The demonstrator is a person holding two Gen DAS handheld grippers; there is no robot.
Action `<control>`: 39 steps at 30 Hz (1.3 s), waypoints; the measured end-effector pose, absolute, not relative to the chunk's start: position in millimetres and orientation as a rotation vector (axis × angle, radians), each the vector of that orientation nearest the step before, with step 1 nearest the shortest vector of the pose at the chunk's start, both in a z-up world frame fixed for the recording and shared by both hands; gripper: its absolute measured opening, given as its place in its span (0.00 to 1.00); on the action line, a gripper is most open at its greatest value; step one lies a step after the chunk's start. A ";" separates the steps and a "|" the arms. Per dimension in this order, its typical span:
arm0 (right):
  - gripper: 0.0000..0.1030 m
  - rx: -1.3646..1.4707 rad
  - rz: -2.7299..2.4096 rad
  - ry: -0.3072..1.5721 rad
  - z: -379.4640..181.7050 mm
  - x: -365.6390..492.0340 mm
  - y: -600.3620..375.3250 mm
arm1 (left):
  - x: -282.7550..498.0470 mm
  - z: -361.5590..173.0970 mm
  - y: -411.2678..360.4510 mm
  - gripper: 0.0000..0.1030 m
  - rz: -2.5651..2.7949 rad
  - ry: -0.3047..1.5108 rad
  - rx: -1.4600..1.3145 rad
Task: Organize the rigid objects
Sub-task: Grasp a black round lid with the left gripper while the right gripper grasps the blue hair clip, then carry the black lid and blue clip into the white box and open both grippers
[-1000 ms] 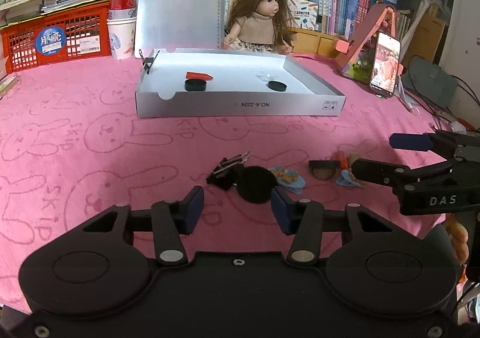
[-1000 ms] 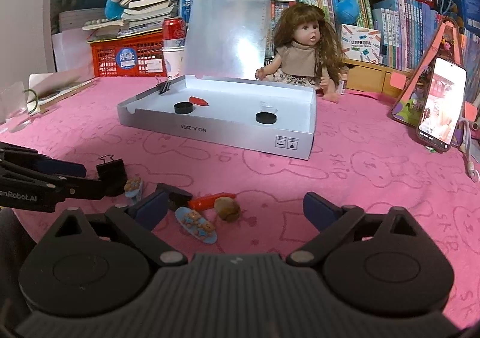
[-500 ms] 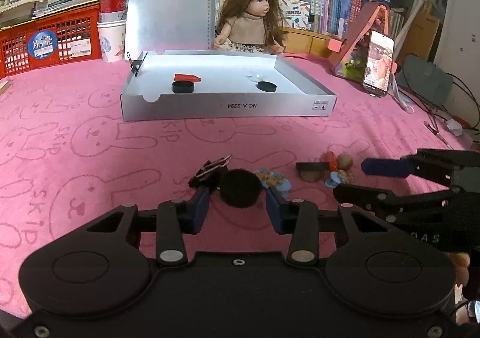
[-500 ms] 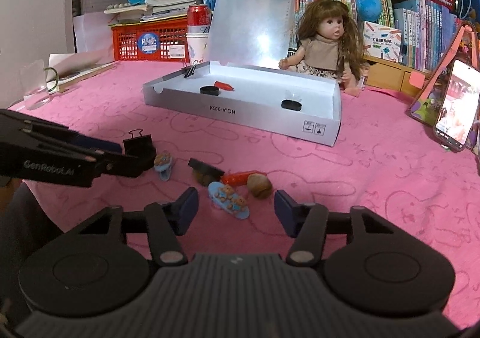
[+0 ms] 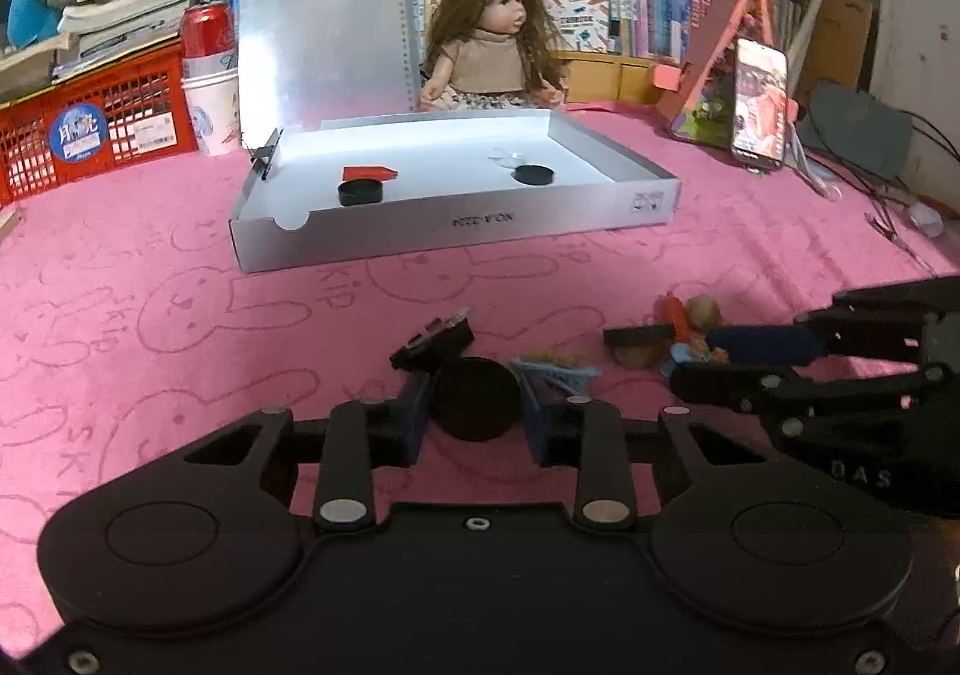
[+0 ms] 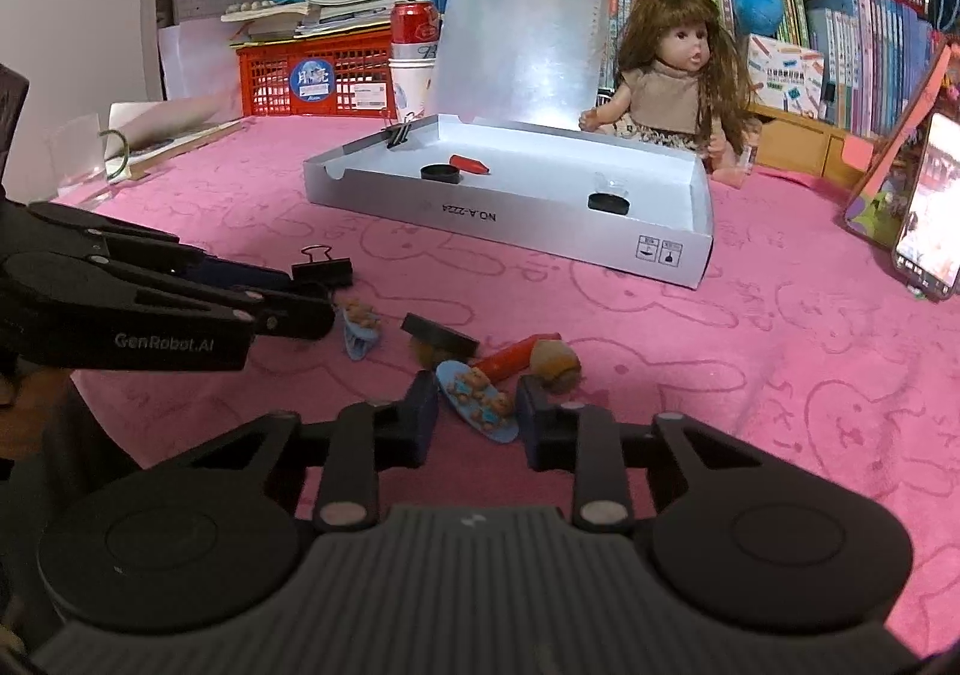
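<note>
Pinching one black cap (image 5: pixel 477 398), your left gripper (image 5: pixel 477 411); two caps (image 5: pixel 360 191) in the tray (image 5: pixel 456 222); your right gripper (image 6: pixel 477 414) squeezes one bear clip (image 6: pixel 477 400).

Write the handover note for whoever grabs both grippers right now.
Left gripper: fingers closed around the black round cap on the pink cloth; not lifted.
Right gripper: fingers either side of the blue bear clip; contact unclear.
Done: two black caps, a red piece and a small clear item lie in the white box; a binder clip sits on its left wall.
Left on the cloth: black binder clip, second blue clip, black block, red piece, brown nut-like piece.
</note>
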State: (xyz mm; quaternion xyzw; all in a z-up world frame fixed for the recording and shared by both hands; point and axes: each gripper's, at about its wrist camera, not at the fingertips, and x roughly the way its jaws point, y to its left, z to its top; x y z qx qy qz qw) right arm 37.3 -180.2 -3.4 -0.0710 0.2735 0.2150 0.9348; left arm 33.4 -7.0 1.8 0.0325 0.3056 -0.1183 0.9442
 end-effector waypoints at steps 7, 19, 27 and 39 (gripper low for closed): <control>0.30 -0.110 0.441 0.572 1.3 34.1 -182.5 | 21.4 6.8 -6.2 0.30 -0.261 0.642 0.038; 0.30 -0.108 0.406 0.538 19.2 39.4 -182.9 | 27.8 30.4 5.5 0.30 -0.218 0.628 -0.013; 0.30 -0.081 0.337 0.501 41.8 65.7 -187.7 | 54.3 54.7 9.0 0.30 -0.201 0.598 -0.029; 0.30 -0.054 0.287 0.492 63.6 120.4 -189.0 | 119.6 57.4 2.1 0.30 -0.174 0.641 -0.077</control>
